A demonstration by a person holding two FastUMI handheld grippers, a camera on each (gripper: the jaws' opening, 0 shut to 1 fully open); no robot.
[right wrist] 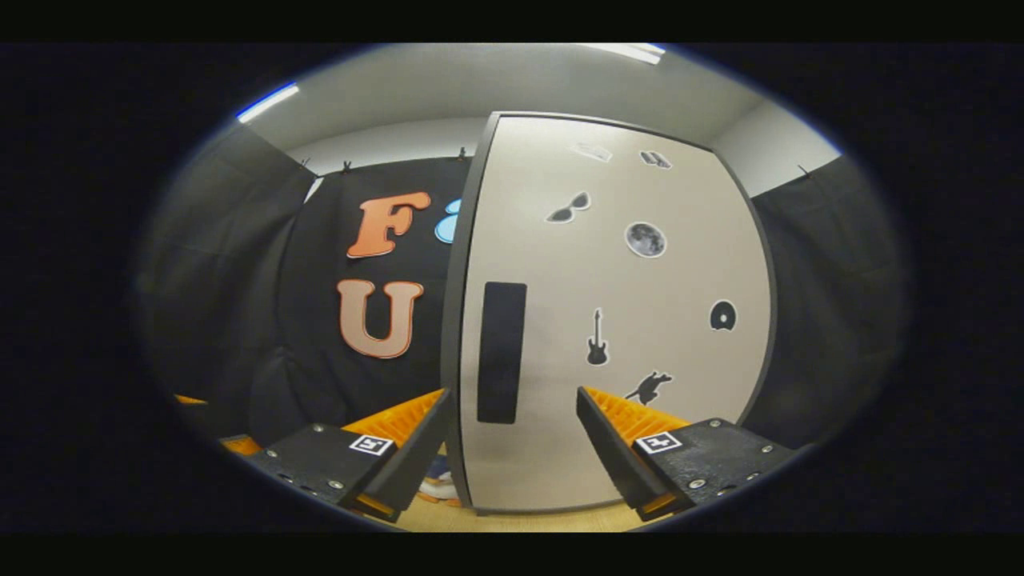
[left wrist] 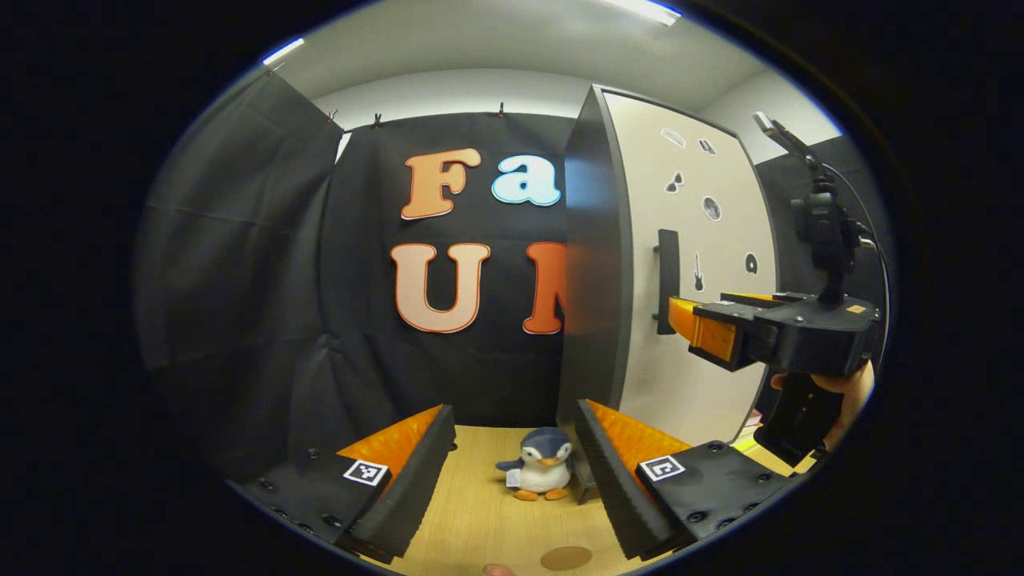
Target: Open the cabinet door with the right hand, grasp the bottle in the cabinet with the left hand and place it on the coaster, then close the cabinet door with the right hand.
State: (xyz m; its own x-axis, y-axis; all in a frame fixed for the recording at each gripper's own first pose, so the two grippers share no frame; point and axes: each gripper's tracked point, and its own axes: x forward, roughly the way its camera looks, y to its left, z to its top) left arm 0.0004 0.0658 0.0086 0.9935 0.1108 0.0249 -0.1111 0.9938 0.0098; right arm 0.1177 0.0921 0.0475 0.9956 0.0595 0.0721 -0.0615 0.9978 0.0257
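Observation:
The cabinet [left wrist: 594, 264] stands on the table with its pale, sticker-covered door [right wrist: 640, 320] closed, so the bottle inside is hidden. A dark vertical handle [right wrist: 502, 352] runs down the door's left side. My right gripper [right wrist: 512, 394] is open, facing the door, with the handle ahead between its fingers and apart from them. In the left gripper view, the right gripper [left wrist: 678, 316], held by a hand [left wrist: 852, 392], sits just right of the handle [left wrist: 666, 280]. My left gripper [left wrist: 514, 406] is open and holds nothing, low over the table. A round brown coaster [left wrist: 566, 558] lies near the front edge.
A small penguin plush [left wrist: 542, 474] stands on the wooden table [left wrist: 480, 512] just left of the cabinet's base, between my left fingers in that view. Its feet [right wrist: 440, 486] peek out beside the cabinet in the right gripper view. Black cloth walls close the back and sides.

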